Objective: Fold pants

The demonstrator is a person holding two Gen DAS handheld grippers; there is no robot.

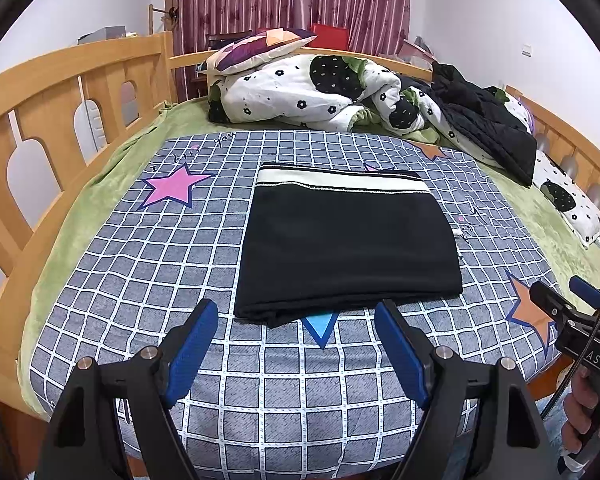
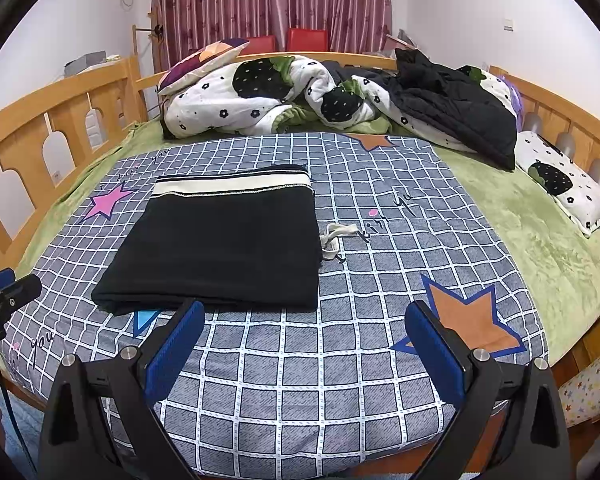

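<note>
1. Already the black pants (image 1: 348, 248) lie folded into a flat rectangle at the centre of the left wrist frame, cream waistband toward the top, on the checked sheet (image 1: 140, 280) of the bed; the folding looks finished.
2. Left tongs (image 1: 296, 344) hang released at lower centre, nothing between the blue pads, just short of the near hem.
3. Right tongs (image 2: 304, 344) gape likewise at lower centre of their own frame, empty.
4. A drawstring (image 2: 336, 240) trails out at the bundle's right edge, probably worth tucking in.
</note>
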